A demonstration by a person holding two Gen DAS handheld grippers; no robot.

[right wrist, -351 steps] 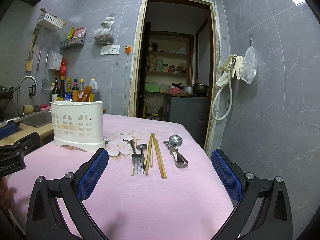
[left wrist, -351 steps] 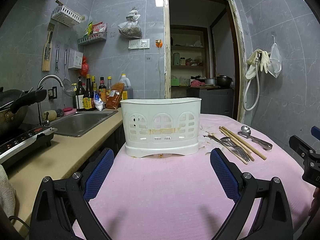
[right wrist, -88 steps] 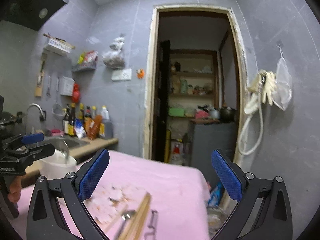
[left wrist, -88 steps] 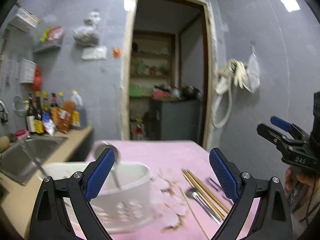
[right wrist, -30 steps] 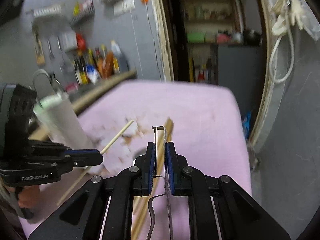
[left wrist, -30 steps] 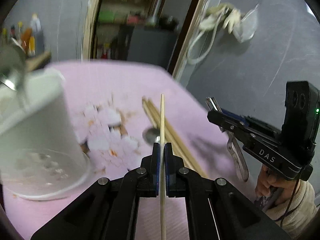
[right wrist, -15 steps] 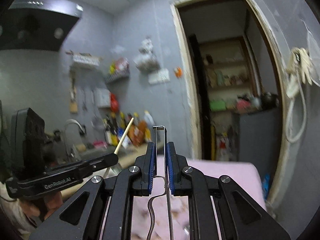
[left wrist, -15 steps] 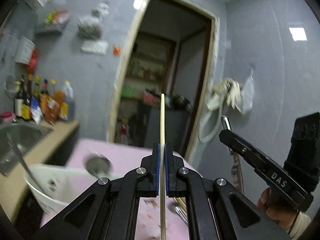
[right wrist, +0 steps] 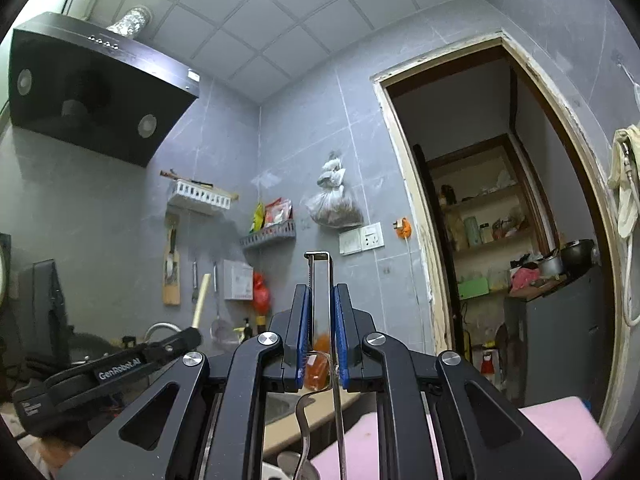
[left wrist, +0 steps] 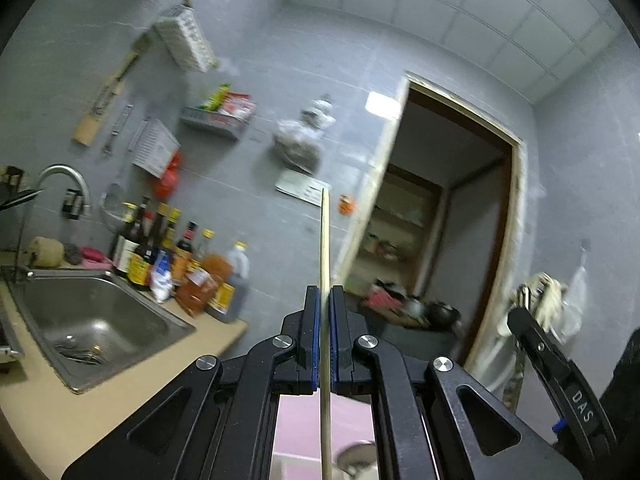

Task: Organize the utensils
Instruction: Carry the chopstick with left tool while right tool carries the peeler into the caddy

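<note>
Both grippers went from wide open above the table to clamped. The left gripper (left wrist: 325,300) took one chopstick (left wrist: 325,248) from the pile, the right gripper (right wrist: 320,300) a wire-handled metal utensil (right wrist: 320,276) — its working end was hidden. Both tilted up: a second earlier they pointed down at the pink cloth (right wrist: 560,436), which dropped to the frames' near edge.
</note>
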